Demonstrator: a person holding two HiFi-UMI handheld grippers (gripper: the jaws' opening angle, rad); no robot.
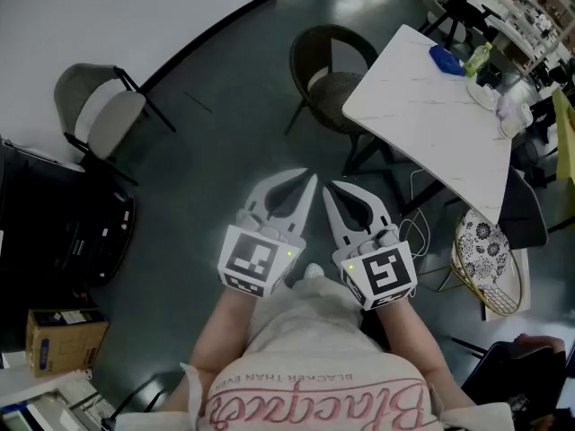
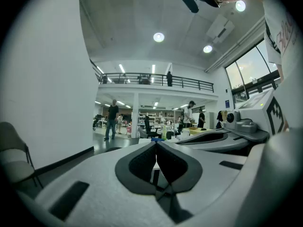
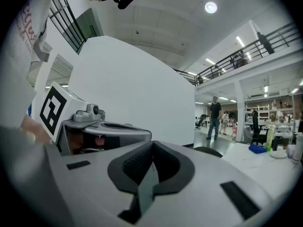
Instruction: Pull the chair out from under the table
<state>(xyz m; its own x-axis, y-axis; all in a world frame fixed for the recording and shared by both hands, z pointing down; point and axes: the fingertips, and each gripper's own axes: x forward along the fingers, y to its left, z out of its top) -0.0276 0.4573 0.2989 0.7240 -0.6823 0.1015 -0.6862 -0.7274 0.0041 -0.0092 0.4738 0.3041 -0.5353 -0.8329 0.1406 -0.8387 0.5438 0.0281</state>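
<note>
A dark round-backed chair [image 1: 328, 79] stands at the white table's [image 1: 431, 124] left end, its seat partly under the tabletop. I hold both grippers side by side, pointing toward the chair and well short of it. The left gripper [image 1: 310, 180] is shut with nothing between its pads. The right gripper [image 1: 327, 188] is shut and empty too. In the left gripper view the left gripper [image 2: 155, 144] has its tips touching, and the chair's back [image 2: 112, 149] shows low ahead. In the right gripper view the right gripper [image 3: 152, 144] is closed, with the chair [image 3: 208, 151] and the table [image 3: 258, 162] beyond.
A grey folding chair [image 1: 103, 115] stands by the white wall at left, with a black cabinet [image 1: 63, 227] and a cardboard box [image 1: 61, 339] below it. A gold wire chair [image 1: 490, 257] sits right of the table. A blue object [image 1: 446, 59] and green bottle [image 1: 477, 58] rest on the tabletop.
</note>
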